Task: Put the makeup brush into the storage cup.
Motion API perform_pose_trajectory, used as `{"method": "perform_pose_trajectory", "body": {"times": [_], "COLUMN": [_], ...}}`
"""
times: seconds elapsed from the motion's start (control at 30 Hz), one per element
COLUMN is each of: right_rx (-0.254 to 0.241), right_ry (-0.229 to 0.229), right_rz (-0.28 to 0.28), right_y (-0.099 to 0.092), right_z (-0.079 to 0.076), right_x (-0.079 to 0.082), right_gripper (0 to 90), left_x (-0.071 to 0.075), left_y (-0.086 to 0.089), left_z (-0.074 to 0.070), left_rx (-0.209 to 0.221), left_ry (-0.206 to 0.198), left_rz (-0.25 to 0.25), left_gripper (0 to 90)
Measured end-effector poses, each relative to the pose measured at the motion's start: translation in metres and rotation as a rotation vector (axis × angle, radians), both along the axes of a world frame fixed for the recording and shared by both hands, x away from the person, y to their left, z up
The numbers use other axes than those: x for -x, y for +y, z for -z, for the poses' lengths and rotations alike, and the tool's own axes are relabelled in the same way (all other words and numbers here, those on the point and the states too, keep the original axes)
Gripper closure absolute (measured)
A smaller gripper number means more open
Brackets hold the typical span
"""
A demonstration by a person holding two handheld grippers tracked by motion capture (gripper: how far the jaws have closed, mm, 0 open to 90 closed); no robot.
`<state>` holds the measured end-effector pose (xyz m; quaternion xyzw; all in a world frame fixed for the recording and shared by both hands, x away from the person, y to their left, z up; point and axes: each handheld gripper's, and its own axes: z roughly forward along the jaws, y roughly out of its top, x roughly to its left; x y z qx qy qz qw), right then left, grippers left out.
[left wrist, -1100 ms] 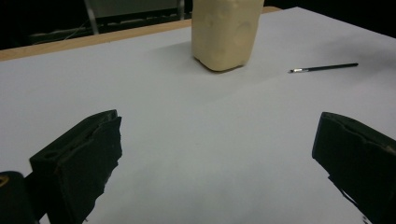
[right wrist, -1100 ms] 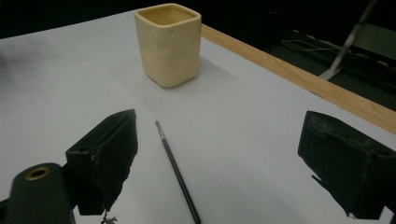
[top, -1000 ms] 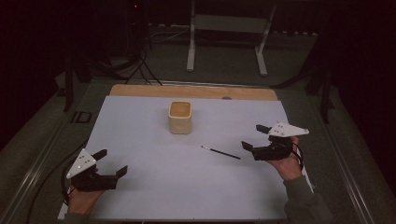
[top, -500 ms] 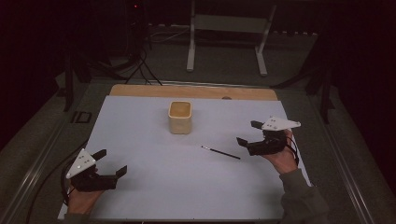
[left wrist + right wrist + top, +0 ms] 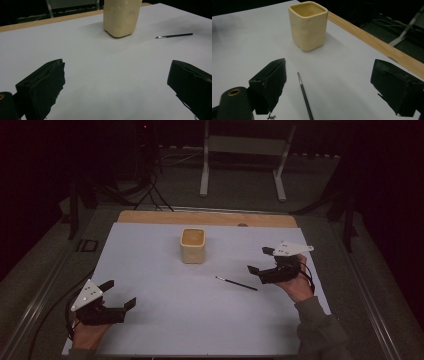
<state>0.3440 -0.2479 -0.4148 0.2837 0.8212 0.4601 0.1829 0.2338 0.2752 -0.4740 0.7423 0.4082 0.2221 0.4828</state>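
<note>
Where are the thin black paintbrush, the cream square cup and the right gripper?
thin black paintbrush (image 5: 236, 283): high view, middle of its handle.
cream square cup (image 5: 308, 30): right gripper view, front wall.
right gripper (image 5: 261, 260): high view, midway between its fingertips.

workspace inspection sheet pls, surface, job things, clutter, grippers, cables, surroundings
surface: white sheet on a table with a wooden strip along its far edge.
job's things: thin black paintbrush lying flat, apart from the upright cream square cup, which looks empty.
clutter: nothing seen.
grippers: left gripper open, low at the near left, holding nothing; right gripper open, just right of the paintbrush, not touching it.
cables: a dark cable trails off the table's left side from the left gripper.
surroundings: dark room, grey floor, white metal stand beyond the table.
</note>
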Motion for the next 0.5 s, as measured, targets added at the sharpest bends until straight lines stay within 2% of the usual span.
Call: {"method": "perform_pose_trajectory", "body": {"times": [0.5], "right_rx": [0.042], "right_ry": [0.007], "right_rz": [-0.036], "right_y": [0.019], "right_z": [-0.001], "right_x": [-0.006], "right_gripper": [13.1], "left_x": [0.0], "left_y": [0.0], "left_z": [0.0], "left_rx": [0.002], "left_ry": [-0.001], "left_rz": [0.006], "left_gripper": [1.9]}}
